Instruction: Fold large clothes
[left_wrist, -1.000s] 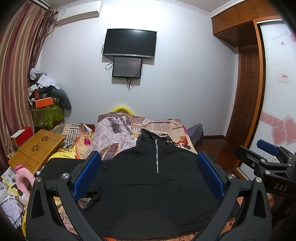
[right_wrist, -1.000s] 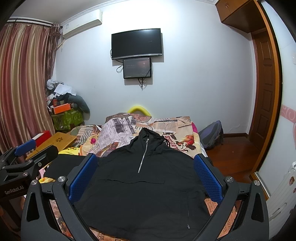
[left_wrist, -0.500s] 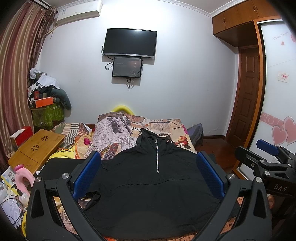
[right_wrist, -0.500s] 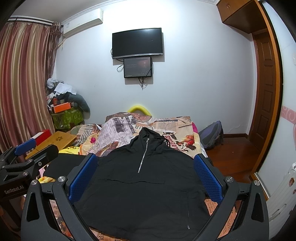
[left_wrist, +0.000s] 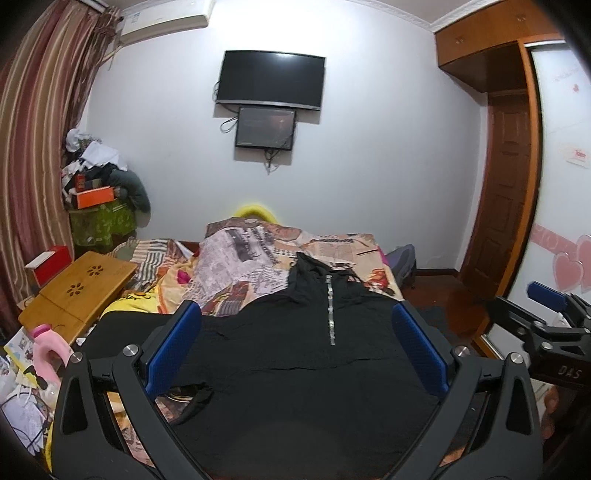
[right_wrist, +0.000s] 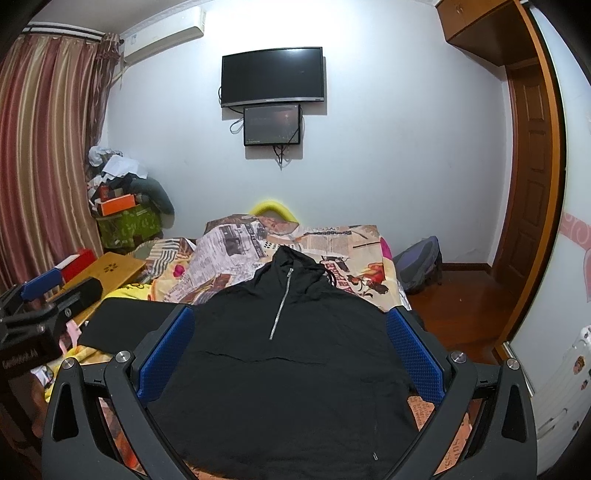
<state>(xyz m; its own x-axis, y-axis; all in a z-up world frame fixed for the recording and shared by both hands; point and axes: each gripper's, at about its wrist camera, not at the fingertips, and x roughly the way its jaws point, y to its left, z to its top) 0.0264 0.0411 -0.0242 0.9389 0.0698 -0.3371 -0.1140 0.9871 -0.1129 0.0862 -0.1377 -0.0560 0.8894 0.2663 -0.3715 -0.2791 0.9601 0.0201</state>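
A large black hooded top (left_wrist: 295, 354) (right_wrist: 288, 350) with a silver half zip (left_wrist: 331, 314) (right_wrist: 280, 302) lies spread flat, front up, on the bed, hood pointing to the far wall. My left gripper (left_wrist: 297, 332) hovers open above its near half, blue pads wide apart, holding nothing. My right gripper (right_wrist: 290, 328) is likewise open above the garment. Each gripper shows at the edge of the other's view: the right gripper (left_wrist: 546, 325) at the right, the left gripper (right_wrist: 40, 299) at the left.
The bed carries a newspaper-print cover (left_wrist: 258, 254). At the left stand a wooden lap table (left_wrist: 77, 295), a red box (left_wrist: 48, 264), a pink bottle (left_wrist: 46, 345) and piled clutter (left_wrist: 99, 192). A backpack (right_wrist: 421, 266) sits on the floor right, before a wooden door (right_wrist: 532, 162).
Both grippers have shifted only slightly; the garment lies as before and the jaws stay open.
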